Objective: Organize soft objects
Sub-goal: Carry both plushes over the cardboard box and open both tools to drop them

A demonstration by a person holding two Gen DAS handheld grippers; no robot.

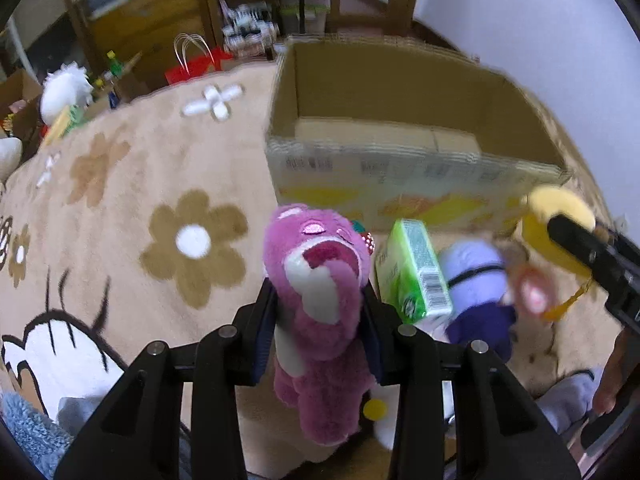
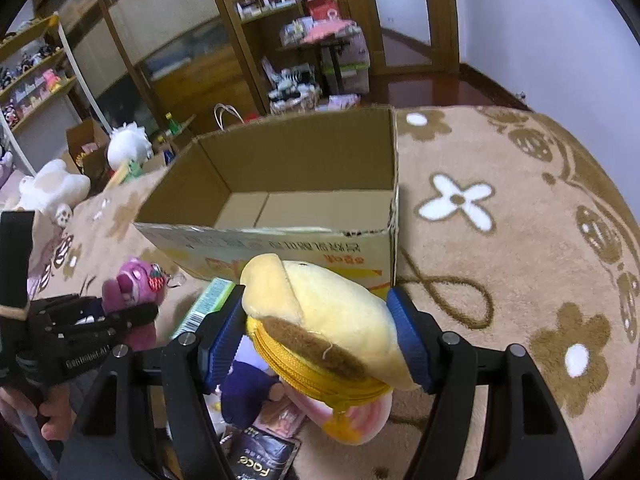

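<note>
My left gripper (image 1: 318, 308) is shut on a pink plush bear (image 1: 320, 300), which hangs lifted off the rug; the same pink plush bear (image 2: 134, 292) and the left gripper (image 2: 132, 312) show at the left of the right wrist view. My right gripper (image 2: 320, 320) is shut on a yellow plush pouch (image 2: 332, 320) with a zipper, also raised; the yellow plush pouch (image 1: 560, 220) and the right gripper (image 1: 568, 236) appear at the right edge of the left wrist view. An open, empty cardboard box (image 1: 400, 168) (image 2: 280, 240) stands just beyond both toys.
On the flowered beige rug (image 2: 500, 260) near the box lie a green carton (image 1: 416, 276), a purple plush (image 1: 476, 280) and a dark packet (image 2: 260, 456). White plush toys (image 2: 52, 188), a small box and shelves stand at the far left. A hand (image 2: 52, 412) holds the left gripper.
</note>
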